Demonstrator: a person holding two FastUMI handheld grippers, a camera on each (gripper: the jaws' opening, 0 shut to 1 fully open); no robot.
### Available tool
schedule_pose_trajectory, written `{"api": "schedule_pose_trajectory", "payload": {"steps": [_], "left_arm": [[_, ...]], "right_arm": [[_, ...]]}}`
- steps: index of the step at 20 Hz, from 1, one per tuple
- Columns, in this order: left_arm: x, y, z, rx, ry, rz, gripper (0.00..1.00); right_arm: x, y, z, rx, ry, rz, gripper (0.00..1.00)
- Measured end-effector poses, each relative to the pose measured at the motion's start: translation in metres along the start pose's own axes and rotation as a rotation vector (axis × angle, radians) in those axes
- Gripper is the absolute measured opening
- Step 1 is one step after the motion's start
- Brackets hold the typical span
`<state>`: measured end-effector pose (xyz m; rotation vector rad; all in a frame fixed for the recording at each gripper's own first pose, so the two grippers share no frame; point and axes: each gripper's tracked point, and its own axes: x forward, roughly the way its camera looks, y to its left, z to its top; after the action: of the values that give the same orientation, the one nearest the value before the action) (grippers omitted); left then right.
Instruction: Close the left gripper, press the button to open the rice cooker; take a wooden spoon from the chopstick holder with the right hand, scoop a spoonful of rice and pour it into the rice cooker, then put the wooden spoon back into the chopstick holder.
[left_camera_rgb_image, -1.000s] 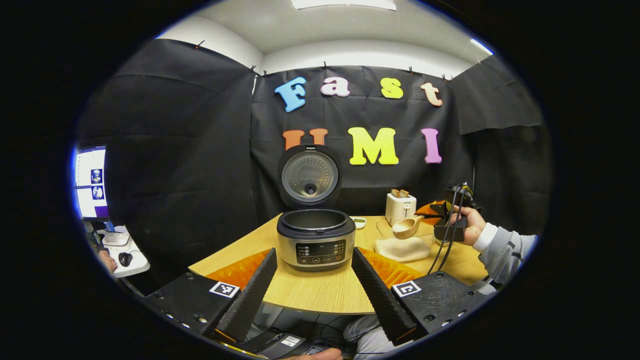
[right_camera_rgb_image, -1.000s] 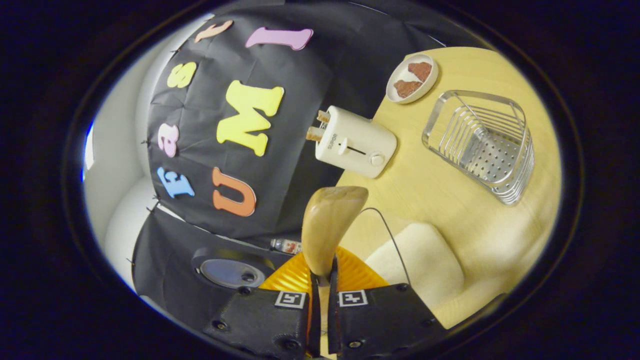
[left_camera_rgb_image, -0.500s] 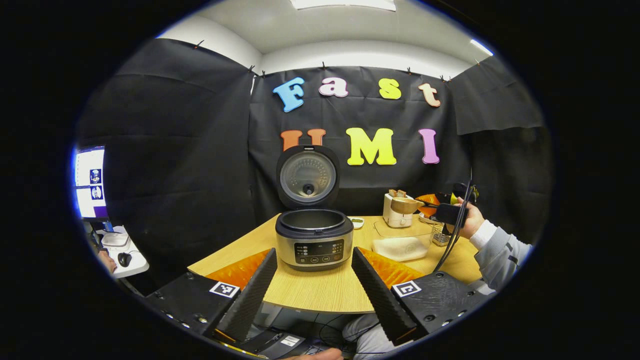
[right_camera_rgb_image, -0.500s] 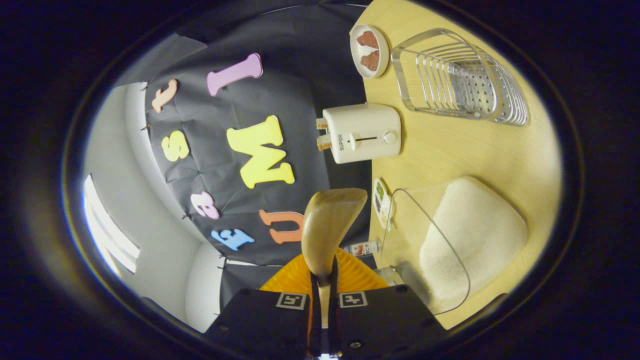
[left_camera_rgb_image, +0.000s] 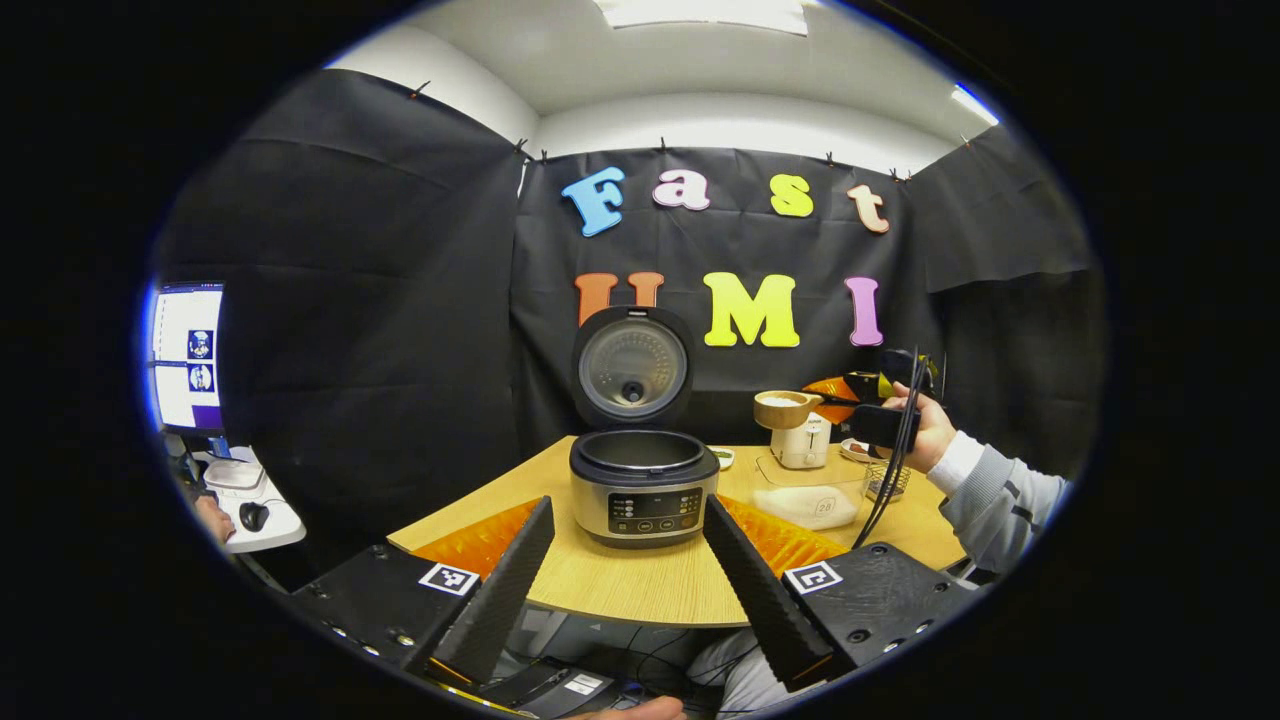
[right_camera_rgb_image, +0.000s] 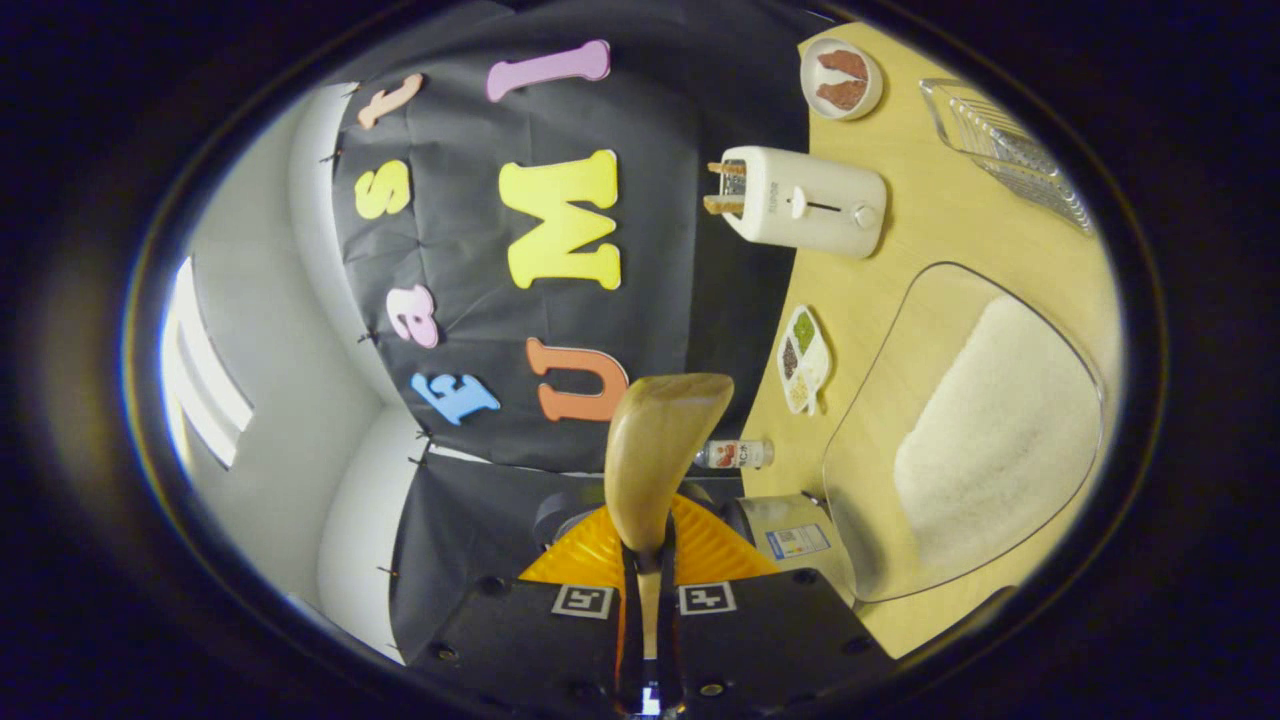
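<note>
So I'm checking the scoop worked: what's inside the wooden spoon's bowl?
In the left gripper view the wooden spoon, held level by the right gripper, shows white rice near its rim. How deep the rice lies cannot be seen, hidden by the bowl's wall.

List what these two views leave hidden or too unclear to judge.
- Cooker pot: left gripper view looks in too flat; its rim hides the inside.
- Spoon: right gripper view shows only the bowl's back; the right claw hides the handle.
- Spoon load: too small in the left gripper view to judge the amount.
- Rack: cut off by the right gripper view's edge.
- Cooker's panel: too small.
</note>
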<state>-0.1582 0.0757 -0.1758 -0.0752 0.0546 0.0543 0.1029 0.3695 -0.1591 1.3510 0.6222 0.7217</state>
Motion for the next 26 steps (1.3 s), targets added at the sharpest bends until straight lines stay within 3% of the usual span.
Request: {"api": "schedule_pose_trajectory", "payload": {"steps": [5,13,19,20,21,26], "left_arm": [[-0.009,0.007,-0.003,0.011,-0.004,-0.008,0.95],[-0.020,0.022,-0.004,0.016,-0.036,0.020,0.95],[-0.021,0.023,-0.007,-0.007,-0.028,0.009,0.95],[-0.024,0.024,-0.007,-0.009,-0.031,0.009,1.00],[-0.024,0.024,-0.008,-0.009,-0.034,0.007,0.95],[-0.027,0.025,-0.011,0.000,-0.040,0.008,0.96]], "right_arm": [[0.031,0.017,-0.024,-0.272,0.039,-0.137,0.11],[0.087,0.058,-0.065,-0.755,-0.022,-0.208,0.11],[0.116,0.062,-0.090,-0.901,-0.044,-0.216,0.10],[0.119,0.060,-0.090,-0.939,-0.051,-0.228,0.11],[0.121,0.058,-0.090,-0.967,-0.060,-0.233,0.11],[0.128,0.053,-0.095,-1.116,-0.069,-0.251,0.11]]}}
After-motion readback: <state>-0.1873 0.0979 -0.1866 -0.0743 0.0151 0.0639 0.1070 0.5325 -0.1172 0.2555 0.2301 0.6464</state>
